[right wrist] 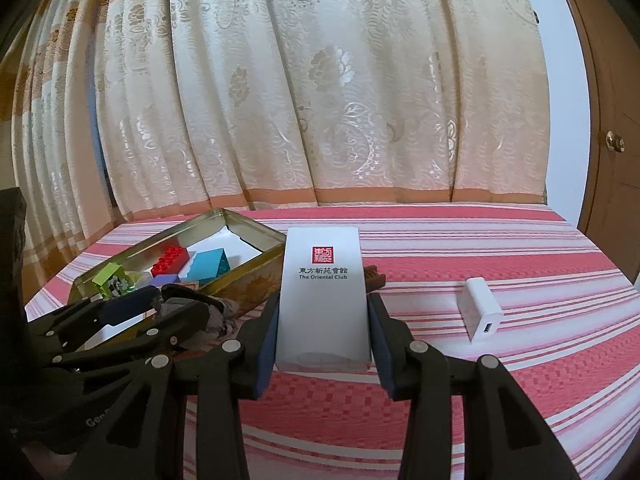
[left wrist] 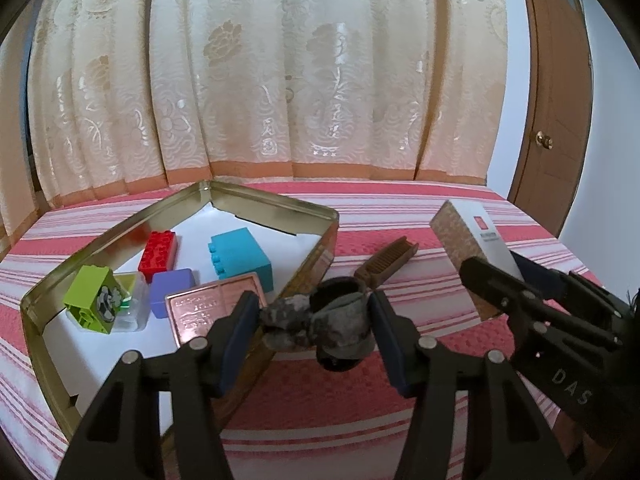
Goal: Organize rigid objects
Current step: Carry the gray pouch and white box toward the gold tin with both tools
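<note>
Left wrist view: dark grey mottled object [left wrist: 320, 322] between the left gripper [left wrist: 312, 332] pads; its kind is unclear, possibly a rough cup. Brown comb [left wrist: 386, 258] partly hidden behind it. Copper plate [left wrist: 212, 312] lettering too small to read. Right wrist view: white box [right wrist: 323, 300] hides most of the comb; tin [right wrist: 256, 272] near corner covered by the left gripper.

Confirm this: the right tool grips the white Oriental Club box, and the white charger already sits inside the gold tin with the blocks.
One thing is wrong: the white charger lies on the striped cover, outside the gold tin, as the right wrist view shows. The right tool does grip the white box.
</note>
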{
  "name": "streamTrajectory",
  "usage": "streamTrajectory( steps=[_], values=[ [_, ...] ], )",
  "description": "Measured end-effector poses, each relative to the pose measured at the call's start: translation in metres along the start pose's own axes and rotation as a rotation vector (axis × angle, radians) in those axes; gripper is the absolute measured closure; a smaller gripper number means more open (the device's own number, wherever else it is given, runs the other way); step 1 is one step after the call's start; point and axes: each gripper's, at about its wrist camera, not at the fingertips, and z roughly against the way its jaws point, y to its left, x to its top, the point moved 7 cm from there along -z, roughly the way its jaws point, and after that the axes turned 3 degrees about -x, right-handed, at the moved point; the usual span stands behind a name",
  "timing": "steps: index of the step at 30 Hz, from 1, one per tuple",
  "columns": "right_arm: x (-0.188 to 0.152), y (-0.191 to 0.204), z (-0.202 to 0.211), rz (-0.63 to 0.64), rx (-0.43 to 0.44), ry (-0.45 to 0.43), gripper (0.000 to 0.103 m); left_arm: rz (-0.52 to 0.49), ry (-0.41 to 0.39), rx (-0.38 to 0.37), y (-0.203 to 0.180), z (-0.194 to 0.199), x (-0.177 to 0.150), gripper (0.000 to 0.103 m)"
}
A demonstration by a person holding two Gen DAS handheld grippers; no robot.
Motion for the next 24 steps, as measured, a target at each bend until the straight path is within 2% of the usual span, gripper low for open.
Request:
streamTrajectory(
  steps=[10,24],
  values=[
    [0.000,0.001,0.001,-0.004,0.002,-0.005,0.059,-0.018,-0.008,-0.014,-0.004,0.002,0.000,0.047],
    [0.001,-0.001,0.008,-0.029,0.008,-0.044,0.059,-0.062,-0.049,0.005,-0.012,0.009,0.002,0.047]
  ],
)
